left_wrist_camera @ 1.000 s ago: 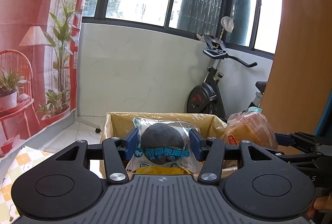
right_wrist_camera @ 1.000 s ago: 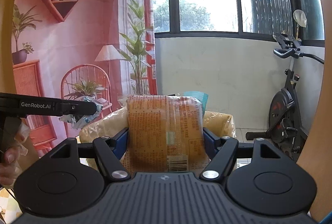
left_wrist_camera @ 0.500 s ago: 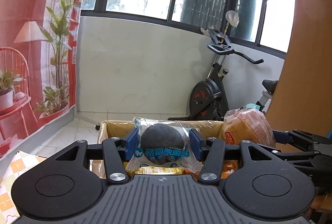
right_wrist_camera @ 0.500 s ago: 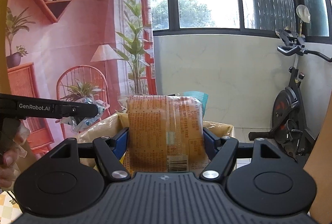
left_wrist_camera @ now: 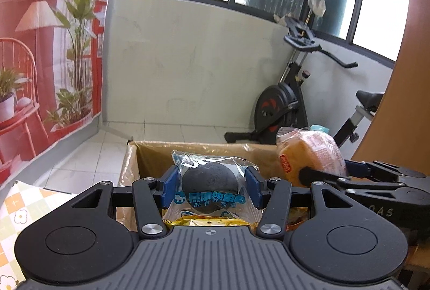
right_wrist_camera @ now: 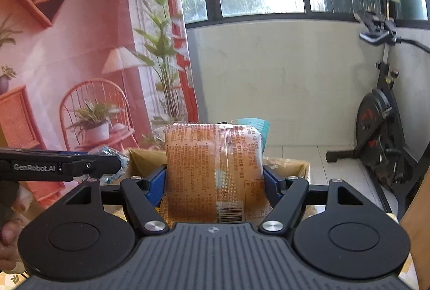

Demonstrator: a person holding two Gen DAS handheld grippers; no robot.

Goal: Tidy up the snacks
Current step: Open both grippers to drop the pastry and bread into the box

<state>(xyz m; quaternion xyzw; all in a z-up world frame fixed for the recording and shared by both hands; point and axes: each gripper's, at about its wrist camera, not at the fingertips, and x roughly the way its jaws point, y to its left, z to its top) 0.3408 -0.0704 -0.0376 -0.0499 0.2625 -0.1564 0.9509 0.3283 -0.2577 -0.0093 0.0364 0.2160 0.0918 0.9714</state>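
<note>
My left gripper (left_wrist_camera: 212,189) is shut on a black round bun in a clear wrapper with blue print (left_wrist_camera: 211,185), held over the open cardboard box (left_wrist_camera: 150,155). Yellow snack packs (left_wrist_camera: 207,221) lie in the box below it. My right gripper (right_wrist_camera: 213,182) is shut on an orange bread pack (right_wrist_camera: 213,163), upright between its blue pads, above the same box (right_wrist_camera: 290,165). In the left wrist view the bread pack (left_wrist_camera: 309,155) and the right gripper (left_wrist_camera: 322,176) show at the right. In the right wrist view the left gripper (right_wrist_camera: 115,163) reaches in from the left with its bun wrapper (right_wrist_camera: 115,155).
An exercise bike (left_wrist_camera: 290,99) stands behind the box by the white wall. A red printed backdrop (right_wrist_camera: 67,61) hangs at the left. A checked cloth (left_wrist_camera: 24,209) covers the table at the lower left. A wooden panel (left_wrist_camera: 403,102) rises at the right.
Both grippers have moved forward over the box with their snacks still held. The box interior and the floor behind it now show more in the left wrist view.
</note>
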